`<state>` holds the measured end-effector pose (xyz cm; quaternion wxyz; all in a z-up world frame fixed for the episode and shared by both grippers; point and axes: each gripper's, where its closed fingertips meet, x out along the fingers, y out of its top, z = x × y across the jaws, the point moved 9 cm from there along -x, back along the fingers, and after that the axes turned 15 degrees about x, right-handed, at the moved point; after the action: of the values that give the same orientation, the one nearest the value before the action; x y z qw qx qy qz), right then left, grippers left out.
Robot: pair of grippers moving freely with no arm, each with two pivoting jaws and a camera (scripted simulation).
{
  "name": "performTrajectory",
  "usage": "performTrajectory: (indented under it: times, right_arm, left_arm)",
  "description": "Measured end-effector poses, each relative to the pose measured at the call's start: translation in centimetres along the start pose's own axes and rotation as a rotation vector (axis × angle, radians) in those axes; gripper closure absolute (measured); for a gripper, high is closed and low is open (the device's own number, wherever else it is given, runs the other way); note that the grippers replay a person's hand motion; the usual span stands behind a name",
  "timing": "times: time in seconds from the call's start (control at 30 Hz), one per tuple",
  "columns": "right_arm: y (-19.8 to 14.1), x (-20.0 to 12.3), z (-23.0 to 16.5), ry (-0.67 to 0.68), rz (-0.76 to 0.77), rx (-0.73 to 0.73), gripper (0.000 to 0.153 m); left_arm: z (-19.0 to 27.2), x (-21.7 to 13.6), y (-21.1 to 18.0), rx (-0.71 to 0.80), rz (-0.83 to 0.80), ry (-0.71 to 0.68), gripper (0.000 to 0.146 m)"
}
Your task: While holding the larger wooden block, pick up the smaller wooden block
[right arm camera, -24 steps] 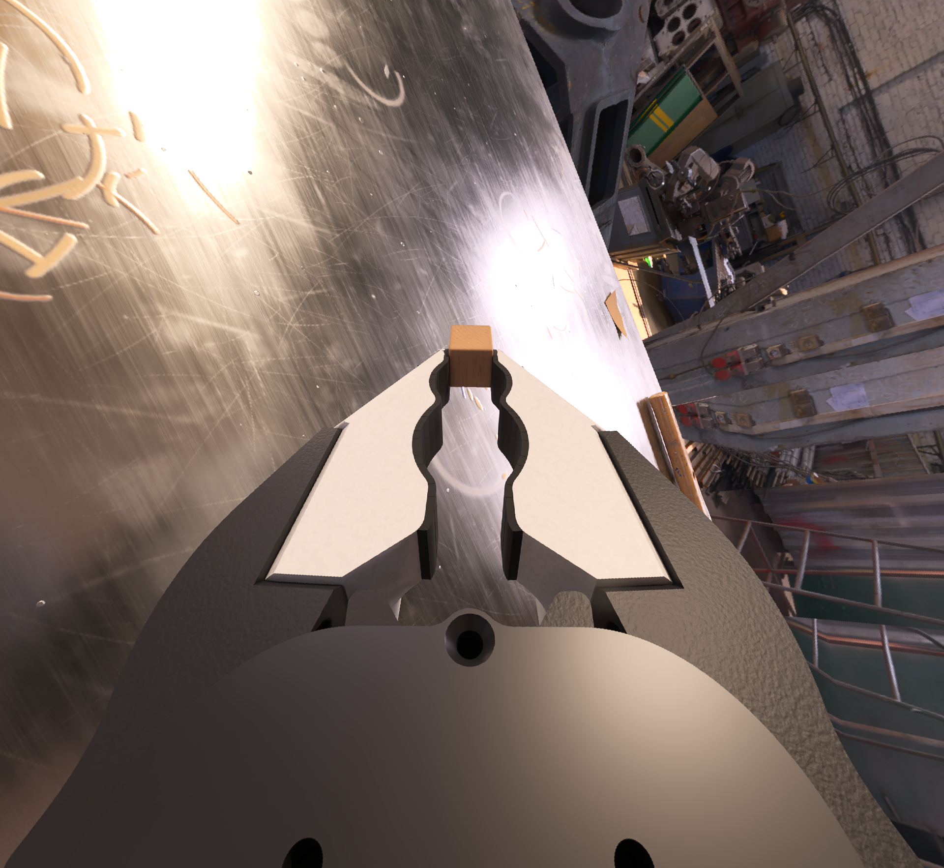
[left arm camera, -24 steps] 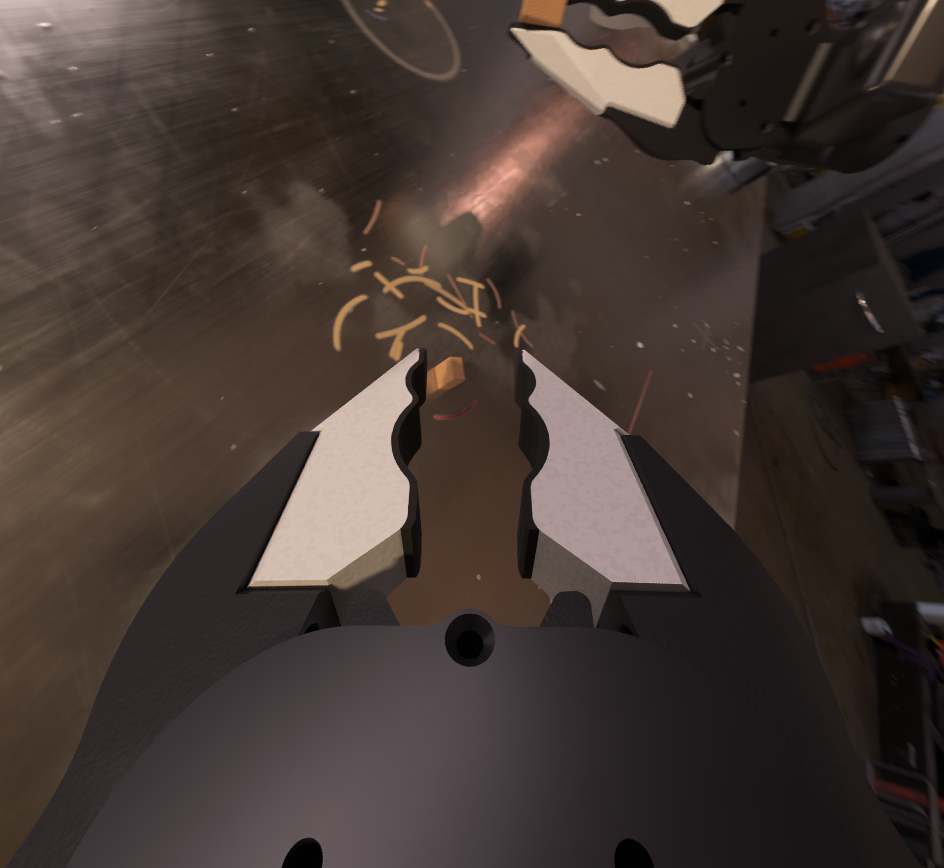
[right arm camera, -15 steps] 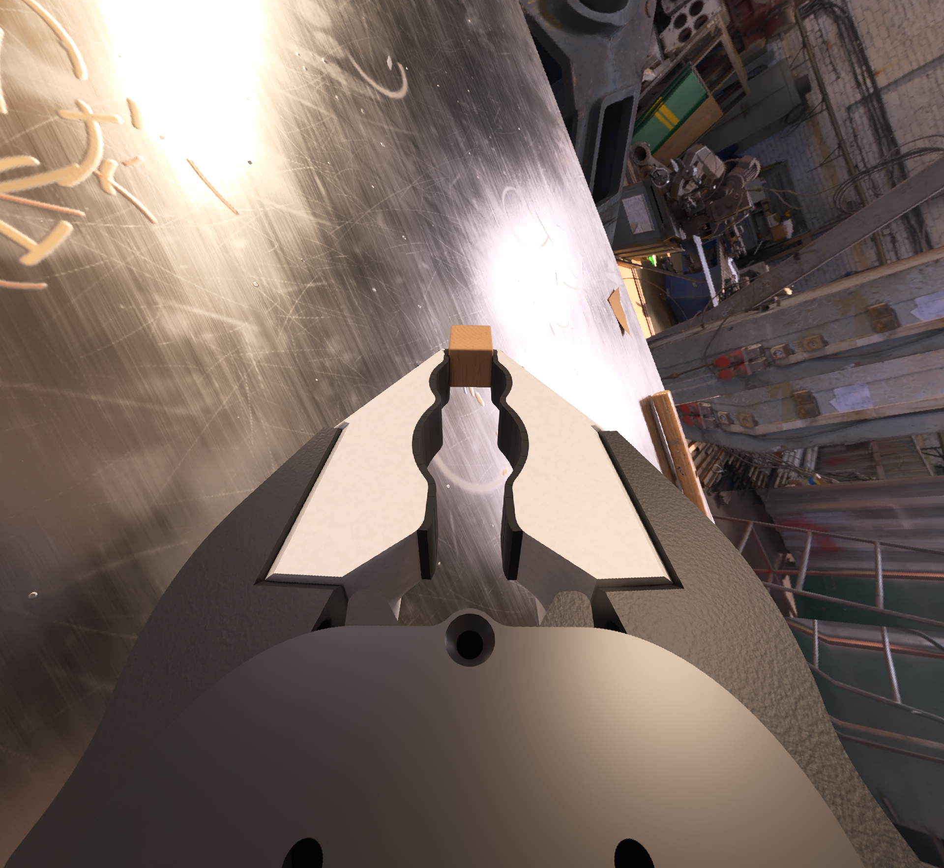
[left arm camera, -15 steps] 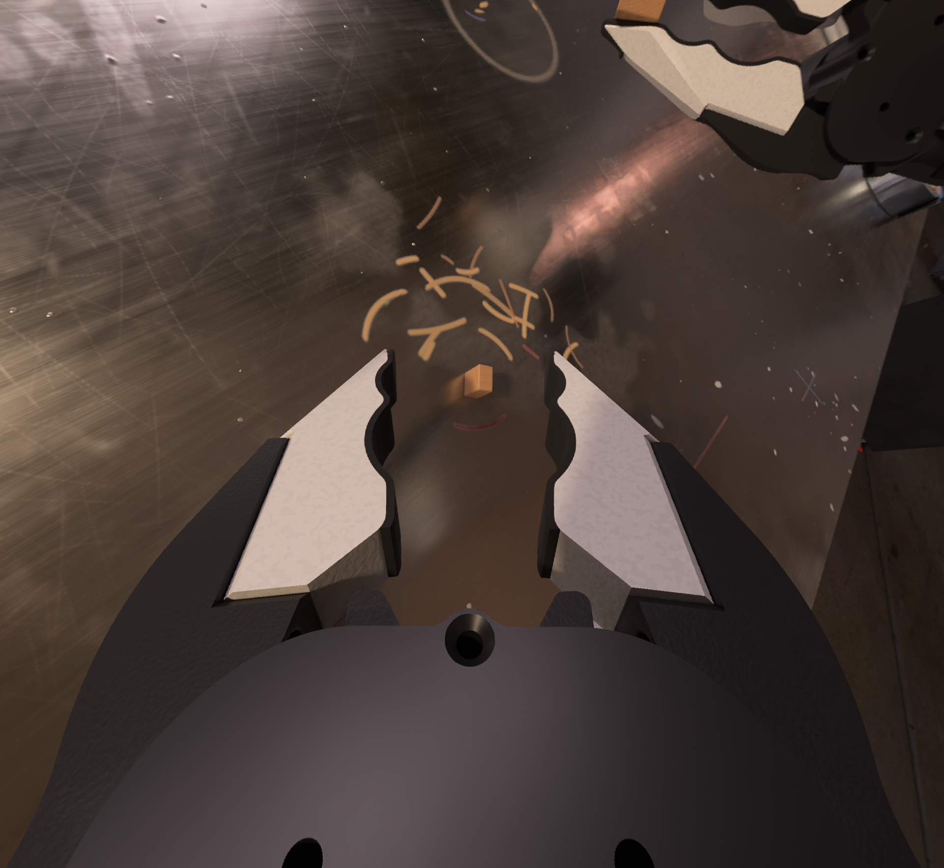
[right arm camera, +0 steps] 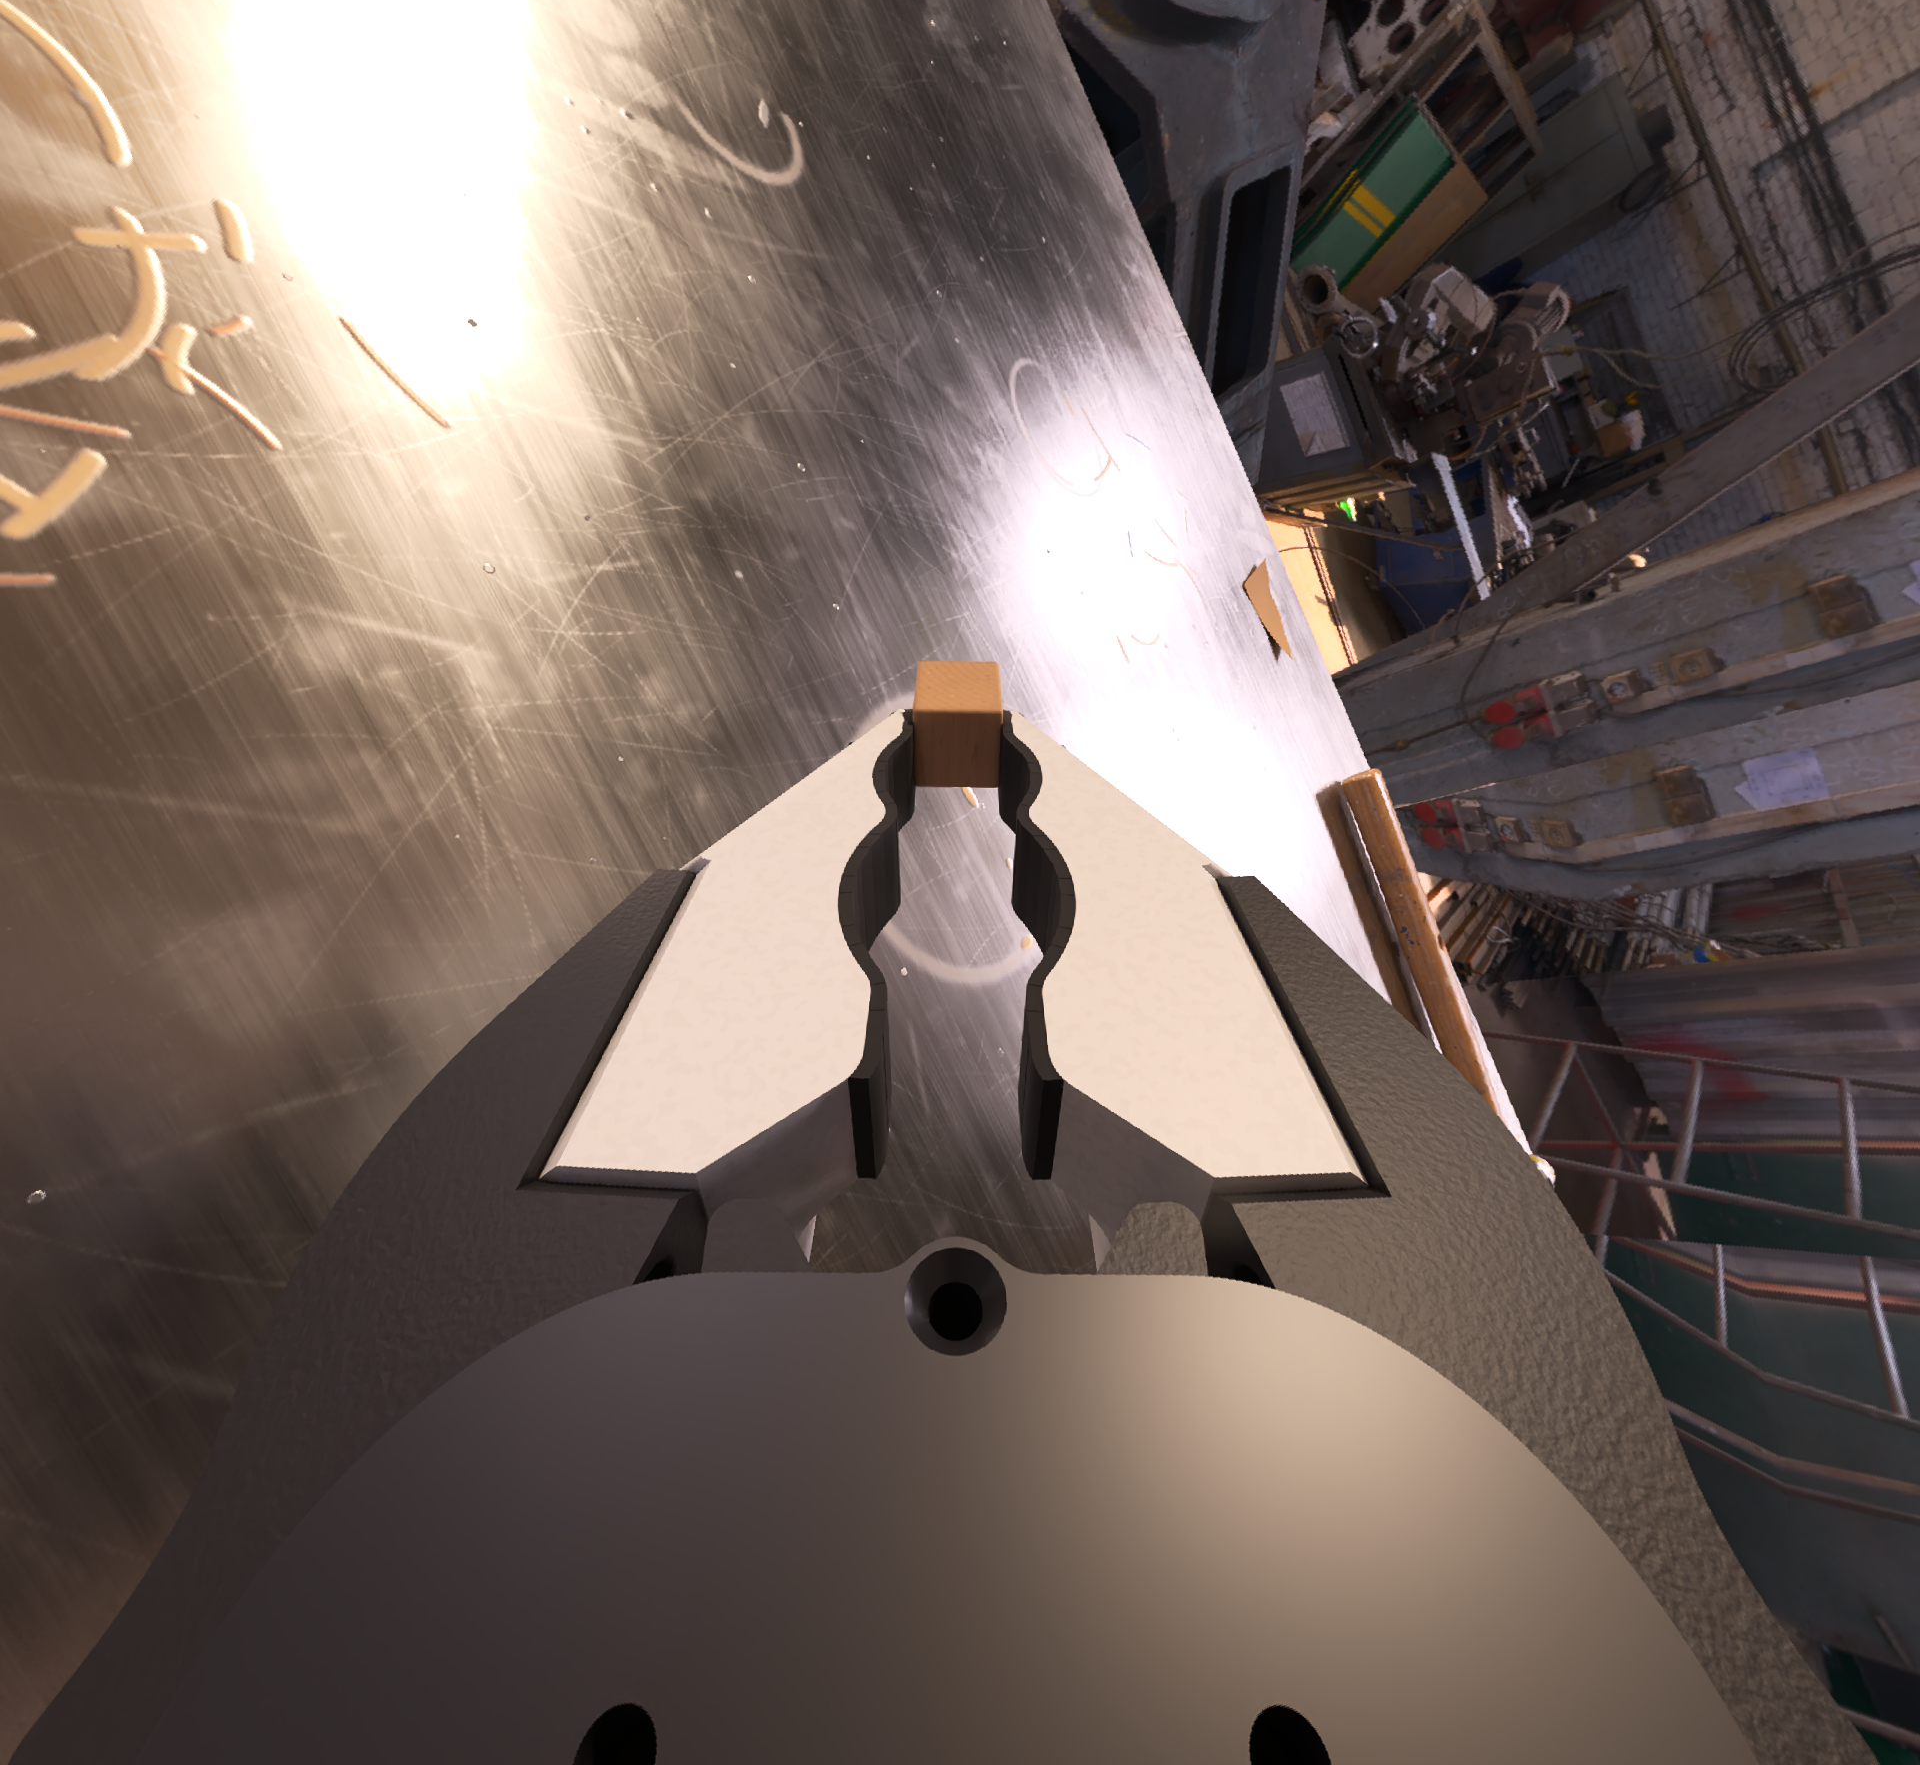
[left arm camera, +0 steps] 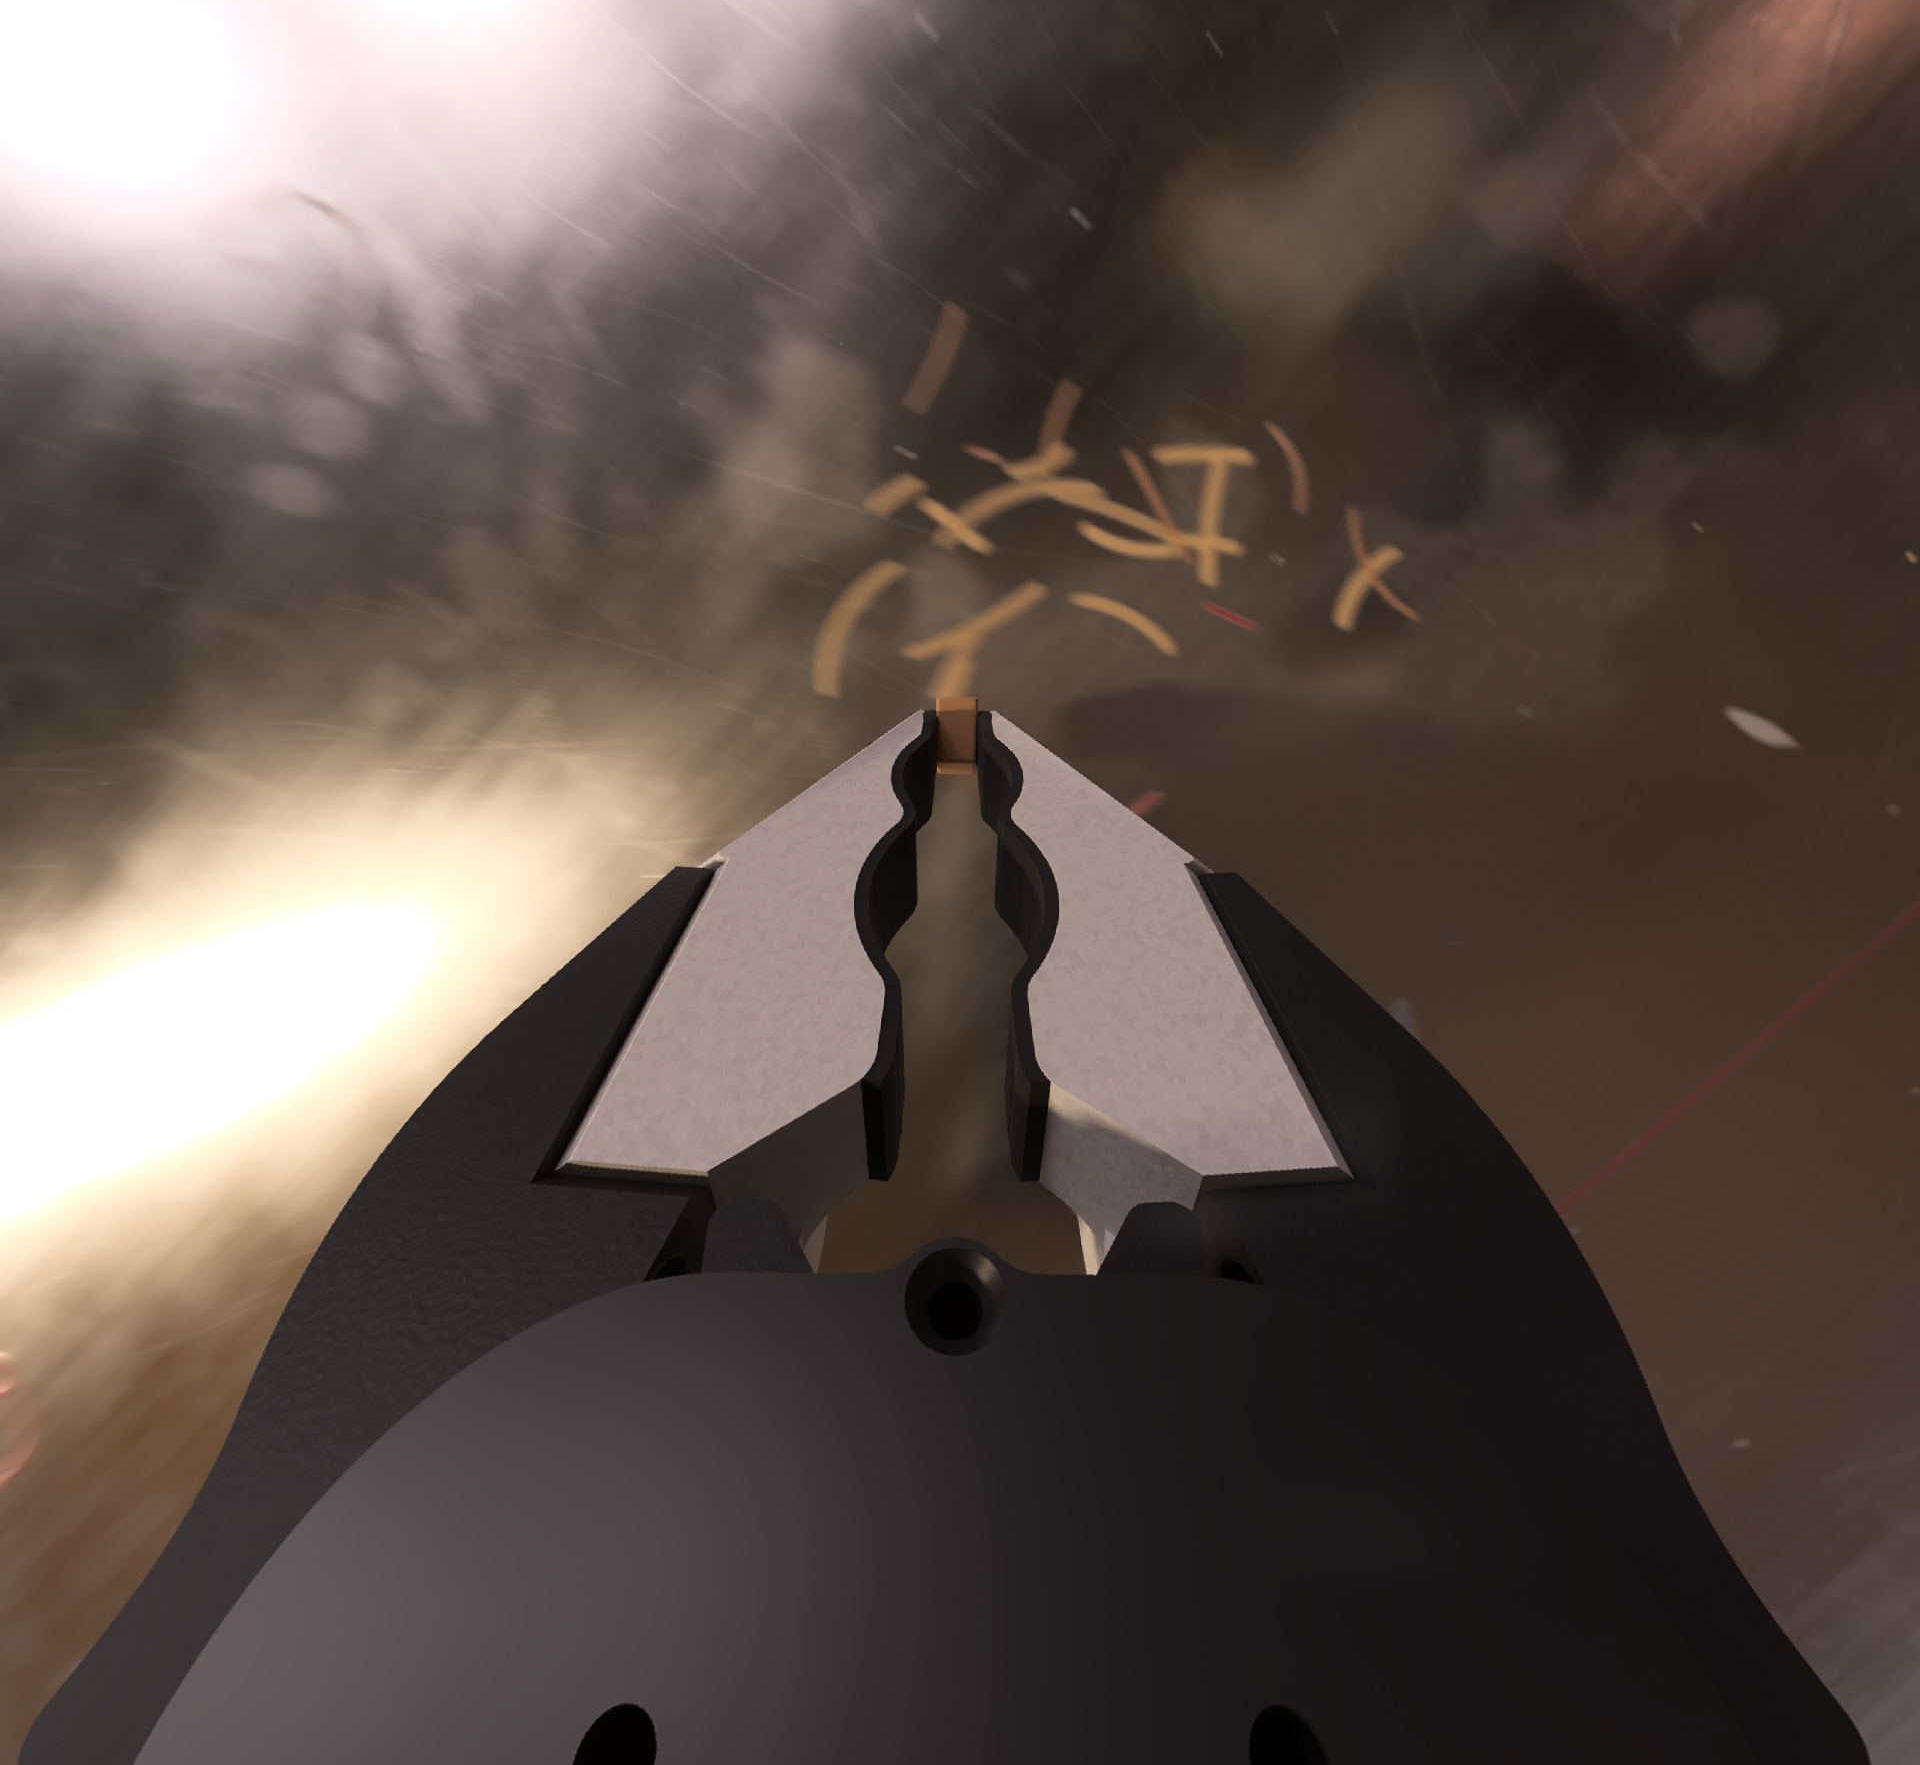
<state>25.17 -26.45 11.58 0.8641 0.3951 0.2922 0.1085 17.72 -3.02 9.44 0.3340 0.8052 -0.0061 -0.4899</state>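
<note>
In the left wrist view my left gripper (left arm camera: 957,736) is shut on the smaller wooden block (left arm camera: 957,730), a tiny tan cube pinched at the very fingertips, low over the scratched metal table (left arm camera: 520,572). In the right wrist view my right gripper (right arm camera: 956,741) is shut on the larger wooden block (right arm camera: 957,724), a tan cube held at the fingertips above the same table (right arm camera: 623,468). Neither gripper shows in the other's view.
Tan painted strokes (left arm camera: 1039,531) mark the table just beyond the left fingertips. The table's right edge (right arm camera: 1288,676) runs diagonally in the right wrist view, with a wooden stick (right arm camera: 1403,905) along it and workshop machinery (right arm camera: 1455,344) beyond.
My left gripper moved forward and down onto the smaller block and closed on it. The right gripper left the left wrist view. The right gripper still holds the larger block, almost unmoved.
</note>
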Motion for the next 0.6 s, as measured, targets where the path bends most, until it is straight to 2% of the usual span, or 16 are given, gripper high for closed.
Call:
performTrajectory:
  times: [0.1, 0.2, 0.27, 0.33, 0.4, 0.47, 0.53, 0.6]
  right_arm:
    - [0.2, -0.3, 0.2, -0.010, 0.006, 0.002, 0.138]
    - [0.4, -0.5, 0.4, -0.017, 0.011, 0.005, 0.138]
    - [0.5, -0.5, 0.5, -0.019, 0.012, 0.010, 0.138]
    - [0.5, -0.5, 0.6, -0.026, 0.011, 0.006, 0.138]
    - [0.5, -0.6, 0.6, -0.035, 0.004, -0.003, 0.138]
    - [0.4, -0.7, 0.7, -0.043, -0.001, -0.003, 0.138]
    - [0.4, -0.8, 0.8, -0.041, -0.003, 0.010, 0.138]
    - [0.3, -0.8, 0.8, -0.035, -0.002, 0.024, 0.138]
  left_arm:
    - [-3.9, -4.6, 1.0, 0.057, 0.074, 0.190, 0.139]
    - [-6.5, -10.9, 3.3, 0.211, 0.157, 0.487, 0.139]
    - [-6.1, -13.4, 4.8, 0.359, 0.201, 0.653, 0.139]
    - [-4.0, -13.4, 5.6, 0.505, 0.206, 0.761, 0.139]
    - [-0.6, -11.5, 5.4, 0.633, 0.196, 0.766, 0.139]
    - [3.2, -8.7, 4.4, 0.715, 0.189, 0.688, 0.139]
    - [6.7, -6.1, 3.3, 0.731, 0.180, 0.610, 0.139]
    - [9.2, -4.7, 2.7, 0.664, 0.184, 0.458, 0.139]
